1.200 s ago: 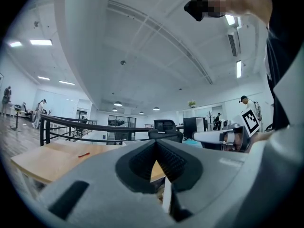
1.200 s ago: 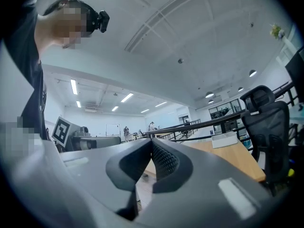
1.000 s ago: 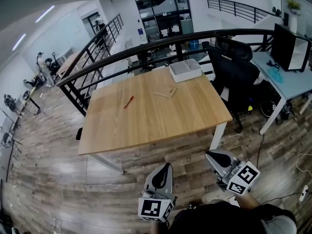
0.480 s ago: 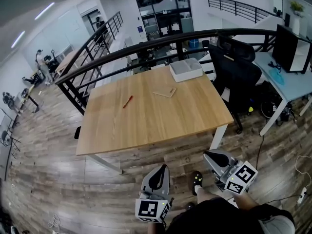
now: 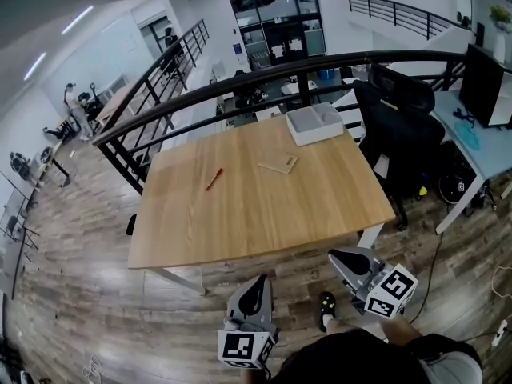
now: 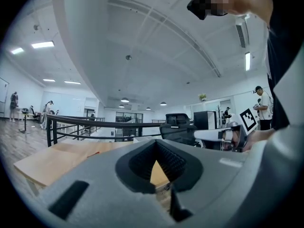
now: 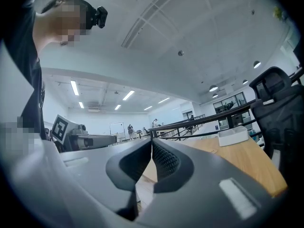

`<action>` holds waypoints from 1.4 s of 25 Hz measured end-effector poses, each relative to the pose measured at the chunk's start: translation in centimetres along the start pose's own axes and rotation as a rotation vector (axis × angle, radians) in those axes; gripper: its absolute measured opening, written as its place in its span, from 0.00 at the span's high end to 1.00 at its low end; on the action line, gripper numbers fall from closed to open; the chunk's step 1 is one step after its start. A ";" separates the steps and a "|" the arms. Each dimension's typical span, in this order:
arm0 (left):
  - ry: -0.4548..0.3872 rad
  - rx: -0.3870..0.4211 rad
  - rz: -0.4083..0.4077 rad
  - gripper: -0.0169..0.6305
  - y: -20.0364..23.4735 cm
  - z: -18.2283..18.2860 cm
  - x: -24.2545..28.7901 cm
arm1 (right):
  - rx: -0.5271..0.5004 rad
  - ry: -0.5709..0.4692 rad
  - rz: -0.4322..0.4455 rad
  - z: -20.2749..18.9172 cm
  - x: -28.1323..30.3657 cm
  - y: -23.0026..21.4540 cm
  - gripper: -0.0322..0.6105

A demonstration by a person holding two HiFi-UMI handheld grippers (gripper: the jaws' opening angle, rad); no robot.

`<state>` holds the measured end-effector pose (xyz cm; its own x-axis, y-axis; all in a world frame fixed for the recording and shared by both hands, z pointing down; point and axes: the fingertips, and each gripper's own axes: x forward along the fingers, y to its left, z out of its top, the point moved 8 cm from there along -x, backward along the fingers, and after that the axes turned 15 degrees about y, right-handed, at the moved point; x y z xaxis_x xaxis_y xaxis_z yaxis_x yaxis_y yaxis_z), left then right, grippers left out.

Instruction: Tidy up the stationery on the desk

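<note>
The left tongs (image 5: pixel 256 285) and right tongs (image 5: pixel 339 256) hang over the wood floor, just short of the near edge of the surface (image 5: pixel 264 214). Well ahead of the left tongs lies a red pen (image 5: pixel 212 179). A flat tan piece (image 5: pixel 278 164) lies farther ahead between both, and a white box (image 5: pixel 314 124) sits at the far edge.

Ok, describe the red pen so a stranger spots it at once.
Find the wooden desk by the black railing. On its left half, far from the white tray at the right corner, lies the pen. It is the only thin red thing; the flat piece nearby is tan.
</note>
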<state>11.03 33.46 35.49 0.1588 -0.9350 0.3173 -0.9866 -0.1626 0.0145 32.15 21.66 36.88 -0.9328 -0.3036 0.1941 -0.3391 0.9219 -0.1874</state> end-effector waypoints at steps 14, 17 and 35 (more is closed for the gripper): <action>0.029 0.013 0.048 0.98 4.3 3.4 7.8 | 0.006 0.012 0.055 2.3 6.5 -8.5 0.94; 0.029 0.021 0.055 0.98 4.7 4.3 9.3 | 0.002 0.013 0.057 2.9 7.2 -10.0 0.94; 0.022 -0.001 0.120 0.98 8.0 7.5 17.0 | -0.021 0.016 0.105 5.9 12.2 -18.0 0.93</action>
<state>6.09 13.87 33.93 0.0384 -0.9404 0.3379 -0.9985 -0.0495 -0.0243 26.13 -0.03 36.91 -0.9610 -0.2011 0.1897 -0.2365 0.9534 -0.1874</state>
